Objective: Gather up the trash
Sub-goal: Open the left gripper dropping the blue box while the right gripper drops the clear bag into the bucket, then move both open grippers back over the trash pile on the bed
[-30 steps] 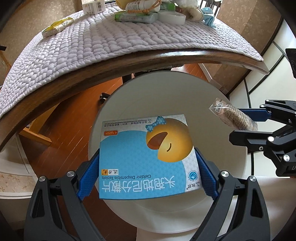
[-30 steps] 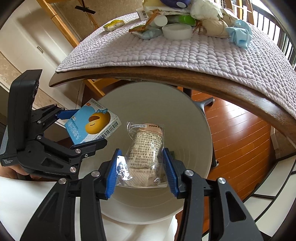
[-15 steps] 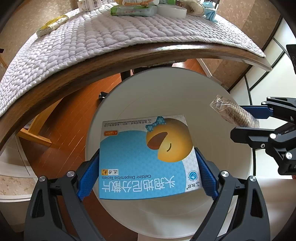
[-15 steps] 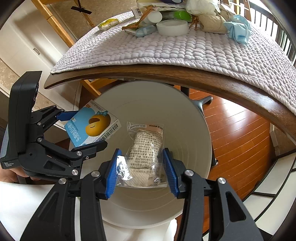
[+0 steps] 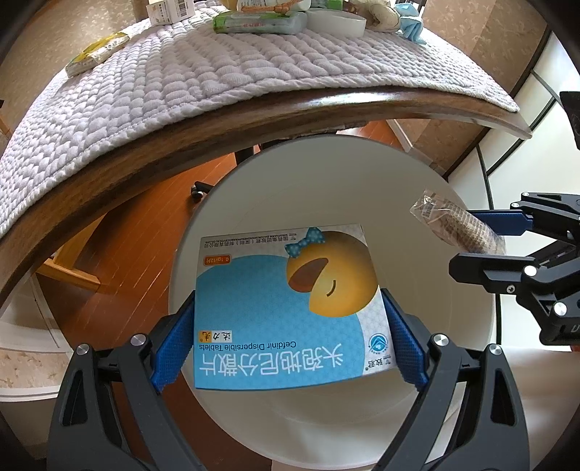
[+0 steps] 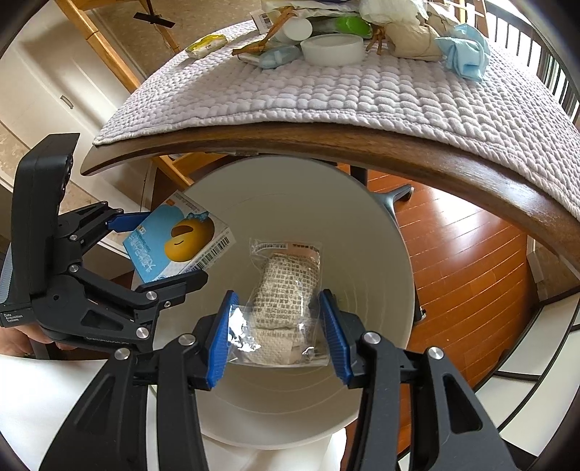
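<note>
My left gripper [image 5: 288, 337] is shut on a blue medicine box [image 5: 290, 308] with a yellow cartoon face, held over the open white bin [image 5: 315, 170]. My right gripper [image 6: 277, 328] is shut on a clear bag holding a beige bandage roll [image 6: 284, 300], also above the bin [image 6: 380, 261]. From the left wrist the right gripper [image 5: 485, 232] shows at the right edge with the bag [image 5: 453, 224]. From the right wrist the left gripper [image 6: 152, 246] shows at the left with the box [image 6: 174, 242].
A wooden table edge [image 5: 217, 126] covered by a quilted lilac cloth [image 6: 326, 94] overhangs the bin. More trash lies at its far side: a wipes pack [image 5: 257, 23], a white round tub [image 6: 331, 49], a blue crumpled glove [image 6: 465, 54], a yellow packet [image 5: 96, 54].
Both wrist views have crept a little closer over the bin, so the table edge sits higher. The box and the bag stay gripped as before.
</note>
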`<state>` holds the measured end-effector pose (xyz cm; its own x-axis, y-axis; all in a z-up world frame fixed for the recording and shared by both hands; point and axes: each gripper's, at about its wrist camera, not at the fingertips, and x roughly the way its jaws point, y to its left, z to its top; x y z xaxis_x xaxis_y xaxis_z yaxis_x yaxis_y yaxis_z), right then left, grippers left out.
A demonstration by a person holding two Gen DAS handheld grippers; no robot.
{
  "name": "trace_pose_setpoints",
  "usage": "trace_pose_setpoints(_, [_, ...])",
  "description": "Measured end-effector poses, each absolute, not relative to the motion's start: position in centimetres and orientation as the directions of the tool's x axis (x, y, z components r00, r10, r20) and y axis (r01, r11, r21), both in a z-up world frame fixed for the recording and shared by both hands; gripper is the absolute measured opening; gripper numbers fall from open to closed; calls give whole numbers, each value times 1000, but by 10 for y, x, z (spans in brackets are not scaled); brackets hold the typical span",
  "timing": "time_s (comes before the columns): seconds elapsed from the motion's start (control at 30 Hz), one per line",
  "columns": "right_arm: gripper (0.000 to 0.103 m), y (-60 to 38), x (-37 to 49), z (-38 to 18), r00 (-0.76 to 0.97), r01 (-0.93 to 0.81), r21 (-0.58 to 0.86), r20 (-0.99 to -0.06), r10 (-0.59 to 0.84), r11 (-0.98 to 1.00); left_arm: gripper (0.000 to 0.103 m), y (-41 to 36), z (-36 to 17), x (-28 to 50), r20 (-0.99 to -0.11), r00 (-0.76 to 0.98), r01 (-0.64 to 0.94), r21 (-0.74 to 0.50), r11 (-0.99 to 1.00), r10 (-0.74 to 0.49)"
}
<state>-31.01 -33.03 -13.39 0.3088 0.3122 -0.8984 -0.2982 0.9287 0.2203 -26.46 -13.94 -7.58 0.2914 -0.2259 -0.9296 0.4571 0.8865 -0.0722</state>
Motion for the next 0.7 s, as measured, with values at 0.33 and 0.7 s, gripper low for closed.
trace_pose_setpoints(0.33, [61,-338,-308,-124,332,-288,217,-891,310,933,98,-145,-74,-264,-926,283,493,-83,866,-250])
trace_pose_setpoints(0.7, [91,-345,-316,-77,493,-313,110,-830,260,943,101,-135,-50,-265,-902,303,477,-137,868,-309])
